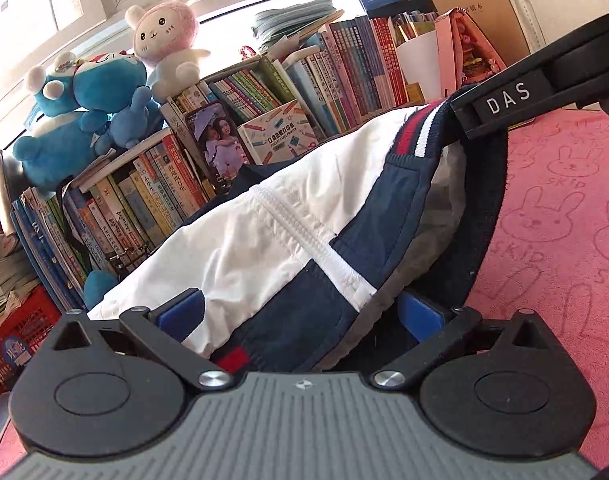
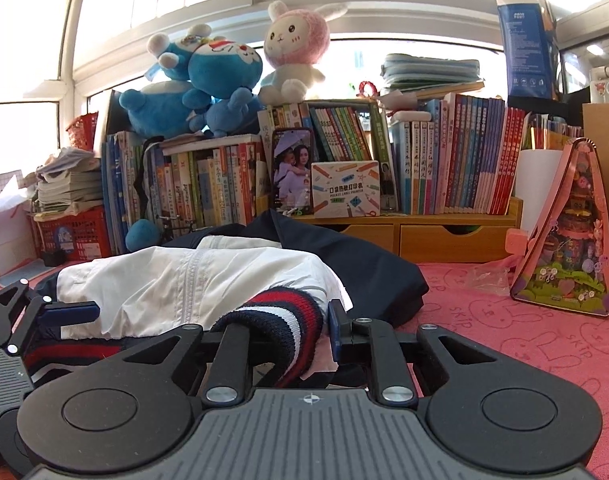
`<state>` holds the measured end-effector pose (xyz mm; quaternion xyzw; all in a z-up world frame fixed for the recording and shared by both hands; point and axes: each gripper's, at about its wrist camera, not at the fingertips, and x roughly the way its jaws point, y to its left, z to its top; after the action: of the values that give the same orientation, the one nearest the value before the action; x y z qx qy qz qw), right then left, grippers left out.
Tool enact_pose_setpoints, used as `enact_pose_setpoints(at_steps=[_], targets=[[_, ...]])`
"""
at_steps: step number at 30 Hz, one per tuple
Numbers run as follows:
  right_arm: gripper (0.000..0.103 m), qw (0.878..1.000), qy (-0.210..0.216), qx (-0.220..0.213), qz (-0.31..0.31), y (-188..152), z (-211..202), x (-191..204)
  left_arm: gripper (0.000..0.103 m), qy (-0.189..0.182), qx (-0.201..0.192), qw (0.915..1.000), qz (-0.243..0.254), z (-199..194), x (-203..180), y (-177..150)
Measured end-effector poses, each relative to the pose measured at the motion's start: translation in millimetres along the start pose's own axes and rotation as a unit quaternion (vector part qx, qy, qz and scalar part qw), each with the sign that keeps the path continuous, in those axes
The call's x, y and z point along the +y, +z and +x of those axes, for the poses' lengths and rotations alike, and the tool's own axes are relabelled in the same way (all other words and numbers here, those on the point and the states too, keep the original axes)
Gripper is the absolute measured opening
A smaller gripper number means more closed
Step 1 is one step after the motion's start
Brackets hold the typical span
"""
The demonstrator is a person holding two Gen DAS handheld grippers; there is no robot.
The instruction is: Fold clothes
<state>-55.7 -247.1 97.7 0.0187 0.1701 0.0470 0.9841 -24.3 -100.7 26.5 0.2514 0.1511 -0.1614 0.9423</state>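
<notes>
A white and navy jacket (image 1: 264, 232) (image 2: 184, 280) lies bunched on the pink bunny-print cloth (image 1: 552, 220) (image 2: 504, 340). Its red, white and navy ribbed hem (image 1: 416, 132) (image 2: 300, 312) is pinched in my right gripper (image 2: 288, 326). In the left wrist view that gripper (image 1: 460, 118) comes in from the upper right and holds the hem up. My left gripper (image 1: 300, 314) has its blue pads (image 1: 182, 312) wide apart, with jacket fabric lying loosely between them. In the right wrist view it shows at the left edge as one blue finger (image 2: 70, 312) against the jacket.
Behind the jacket stand rows of books (image 2: 444, 168) on a wooden drawer shelf (image 2: 436, 236), with plush toys (image 2: 208, 80) on top. A pink toy box (image 2: 564, 232) stands on the right. A red basket (image 2: 76, 236) and paper stacks are on the left.
</notes>
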Motion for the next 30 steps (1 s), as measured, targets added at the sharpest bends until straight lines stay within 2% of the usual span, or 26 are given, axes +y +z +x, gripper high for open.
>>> enact_pose_setpoints(at_steps=[4,7,10,13,15,19,21,26,28,30], targets=[[0.02,1.0,-0.005,0.006,0.005,-7,-5,-7,0.103,0.075,0.017,0.997,0.005,17,12,-2],[0.02,1.0,-0.006,0.016,0.011,-13,-5,-16,0.103,0.128,0.042,0.9904,-0.031,11,45,-13],[0.02,1.0,0.002,0.029,0.01,-19,-2,-18,0.103,0.121,0.038,0.9894,-0.071,-13,79,-25],[0.02,0.999,-0.005,0.031,0.006,-24,0,-16,0.103,0.137,0.03,0.9874,-0.072,-47,100,-38],[0.021,0.999,-0.003,0.034,0.007,-25,1,-17,0.103,0.166,0.034,0.9838,-0.059,-63,111,-47],[0.029,0.999,0.002,0.035,-0.006,-27,0,-15,0.103,0.19,0.062,0.9785,-0.051,-73,130,-69],[0.03,0.999,-0.003,0.039,-0.019,-29,0,-12,0.103,0.206,0.084,0.9735,-0.055,-74,137,-81],[0.042,0.998,-0.011,0.063,-0.03,-39,1,-16,0.103,0.192,0.11,0.9691,-0.11,-82,155,-104],[0.047,0.997,-0.014,0.071,-0.034,-44,-1,-18,0.103,0.187,0.115,0.9685,-0.117,-84,154,-110],[0.047,0.996,-0.019,0.077,-0.038,-49,-3,-17,0.103,0.173,0.13,0.9682,-0.126,-81,148,-113]])
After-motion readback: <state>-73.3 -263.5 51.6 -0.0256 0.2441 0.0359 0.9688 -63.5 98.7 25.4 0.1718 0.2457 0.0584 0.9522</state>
